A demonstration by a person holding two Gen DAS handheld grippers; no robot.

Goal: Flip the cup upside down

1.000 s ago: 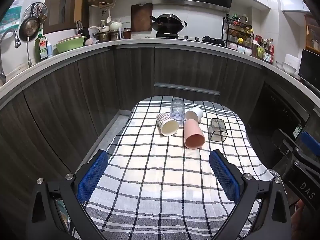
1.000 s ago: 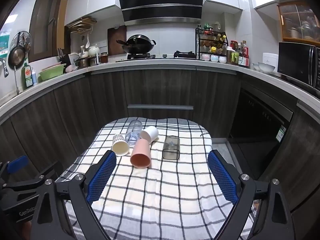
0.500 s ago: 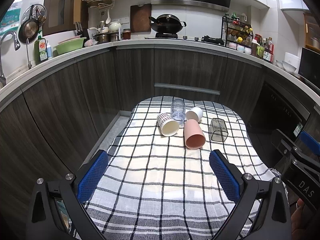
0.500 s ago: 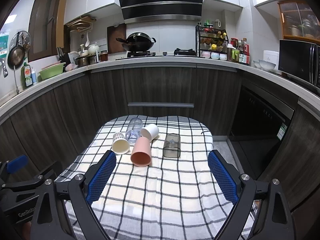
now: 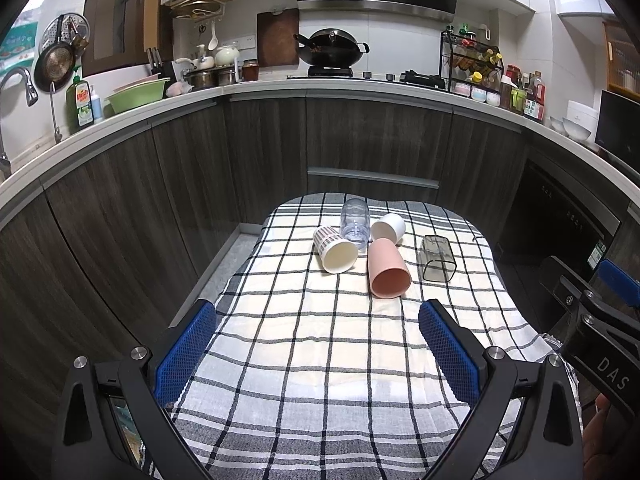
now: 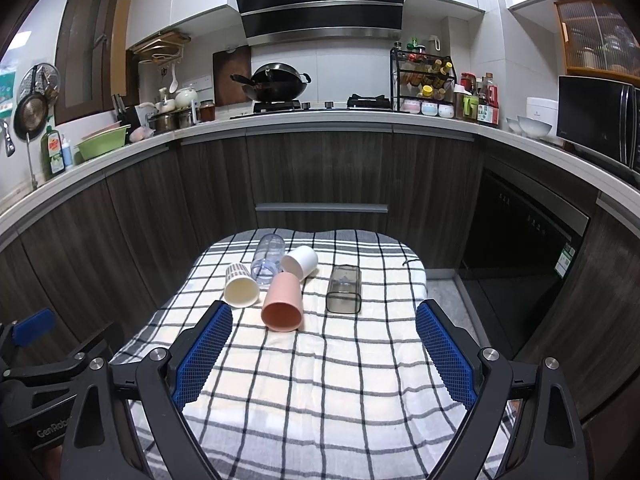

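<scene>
Kitchen, checked-cloth tabletop (image 5: 320, 360): five cups lie on their sides at the far end, pink cup (image 5: 387, 269) nearest you. Your left hand-held gripper (image 5: 316, 344) and right hand-held gripper (image 6: 322, 344) both gape wide, empty, well short.

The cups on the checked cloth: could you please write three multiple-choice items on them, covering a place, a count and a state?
1. Where does the smoky square cup lie?
A. right of the pink cup
B. left of it
C. inside it

2. How many cups are on the cloth?
A. three
B. five
C. seven

3. How do the cups rest?
A. upright
B. stacked
C. on their sides

Answers: 1 A, it lies apart on the pink cup's right. 2 B, five show in both views. 3 C, every mouth faces sideways.
</scene>
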